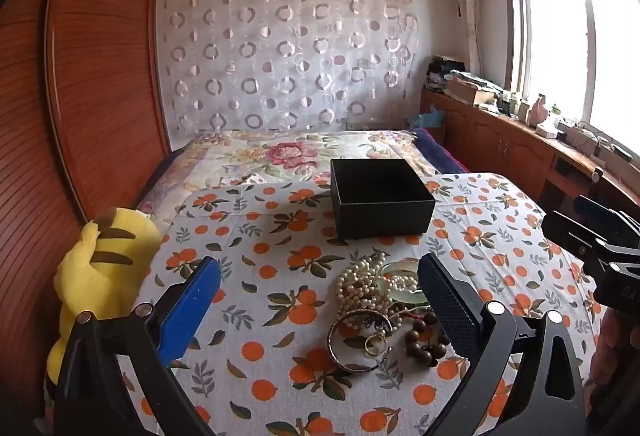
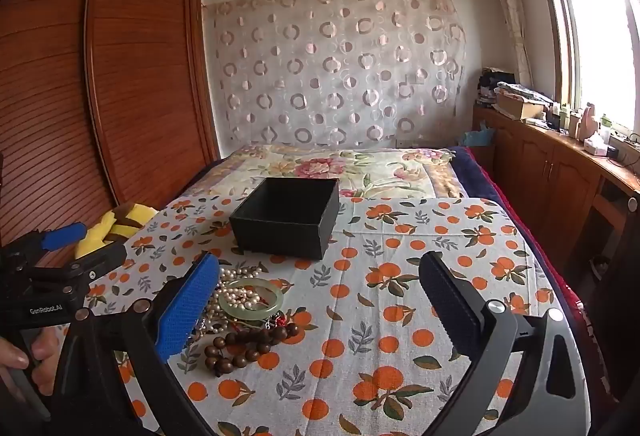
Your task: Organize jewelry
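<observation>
- presently, left gripper (image 1: pixel 320 300) hangs above the jewelry pile, jaws spread wide, nothing between them.
- right gripper (image 2: pixel 320 300) likewise spread wide and grasping nothing; the pile sits just by its left finger.
- black box (image 1: pixel 380 197), lidless and upright, stands on the orange-print cloth (image 1: pixel 264 248); its inside is not visible.
- pearl necklace (image 1: pixel 362 286) lies heaped nearer the cameras than the box, tangled over a pale green bangle (image 2: pixel 251 302).
- metal bangle (image 1: pixel 356 340) and wooden bead bracelet (image 1: pixel 424 340) lie on the pile's side farthest from the box, touching the heap.
- yellow striped plush toy (image 1: pixel 100 276) rests off the cloth's edge, well apart from the box.
</observation>
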Demonstrator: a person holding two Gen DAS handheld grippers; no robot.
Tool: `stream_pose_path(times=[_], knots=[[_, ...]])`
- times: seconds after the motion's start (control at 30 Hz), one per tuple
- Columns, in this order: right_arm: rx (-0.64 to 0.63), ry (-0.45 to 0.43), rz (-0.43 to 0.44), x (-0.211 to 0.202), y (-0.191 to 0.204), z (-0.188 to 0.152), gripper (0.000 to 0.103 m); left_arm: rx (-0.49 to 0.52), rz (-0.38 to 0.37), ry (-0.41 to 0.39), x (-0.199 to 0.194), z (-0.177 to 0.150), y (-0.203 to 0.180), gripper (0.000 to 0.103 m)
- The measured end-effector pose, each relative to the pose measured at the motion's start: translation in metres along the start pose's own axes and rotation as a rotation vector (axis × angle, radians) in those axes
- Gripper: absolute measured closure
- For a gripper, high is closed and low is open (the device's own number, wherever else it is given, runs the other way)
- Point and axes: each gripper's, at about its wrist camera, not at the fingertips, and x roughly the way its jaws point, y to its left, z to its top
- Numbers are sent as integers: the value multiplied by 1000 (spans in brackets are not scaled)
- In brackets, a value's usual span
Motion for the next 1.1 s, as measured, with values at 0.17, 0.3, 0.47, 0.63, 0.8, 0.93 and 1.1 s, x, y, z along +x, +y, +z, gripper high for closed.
stream_pose_path(times=[0.17,0.3,0.47,0.63,0.8,0.93,1.1], knots=[[2,0,-2,0,0,0,2,-2,-1,-1,0,0,0,8],[2,-1,-2,0,0,0,2,0,-2,-3,0,0,0,8],[-1,0,1,-1,1,0,2,-3,-2,-3,0,0,0,8],[5,2,2,-1,0,0,2,-4,-2,-5,0,0,0,8],[5,2,2,-1,1,1,2,-4,-2,-6,1,1,0,8],[5,3,2,-1,1,1,2,-3,-2,-4,3,1,-1,8],[5,1,2,-1,1,1,2,-1,-2,-4,2,2,-1,8]])
